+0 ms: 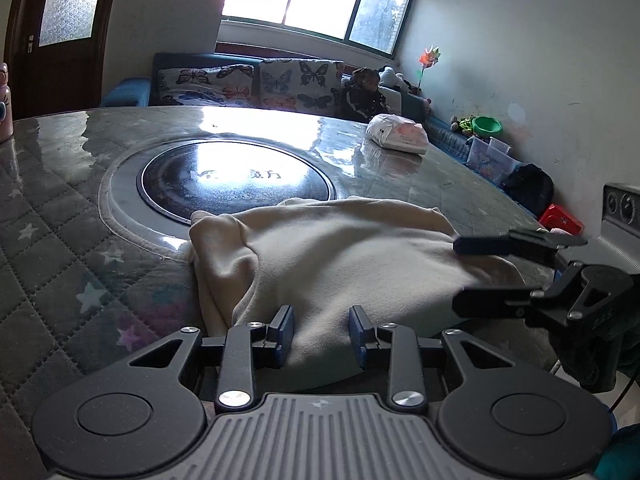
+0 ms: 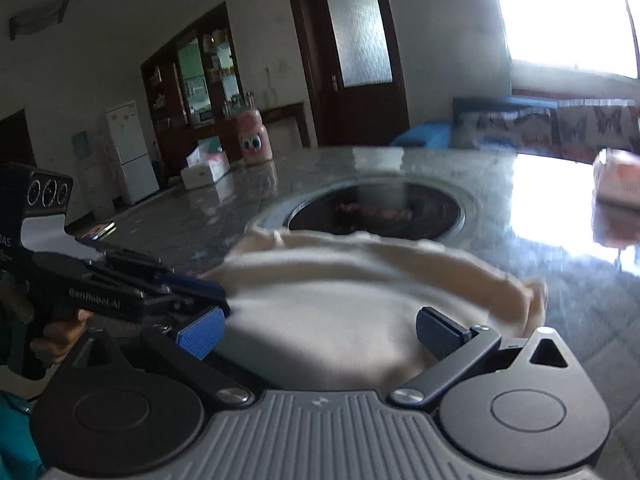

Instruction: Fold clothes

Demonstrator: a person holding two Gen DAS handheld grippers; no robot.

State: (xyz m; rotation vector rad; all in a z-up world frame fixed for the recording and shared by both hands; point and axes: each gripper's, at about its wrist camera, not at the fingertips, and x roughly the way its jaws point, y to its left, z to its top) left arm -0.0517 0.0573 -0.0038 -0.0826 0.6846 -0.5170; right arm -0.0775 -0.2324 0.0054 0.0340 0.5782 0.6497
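A: Your cream soft garment [image 1: 344, 248] lies bunched on the glossy grey stone table [image 1: 472, 196], at the near edge. Its far edge touches the round black inset plate [image 1: 236, 178] in the middle of the table. To the left the grey quilted star-pattern cloth [image 1: 60, 248] is bare, and there is free table beyond the plate up to the white and pink packet [image 1: 398, 133].

B: And my fingers?

A: Your left gripper [image 1: 322, 334] has the blue pads [image 1: 285, 330] partly apart, over the near hem of the garment. If they pinch the cloth or only hover, I cannot tell. Your right gripper [image 2: 320, 330] has the fingers spread wide, the garment is between them, and they do not press it.

B: What is unclear?

A: The right wrist view is blurred. The near hem is hidden behind the gripper bodies. The pink bottle [image 1: 4, 100] is cut off at the left border.
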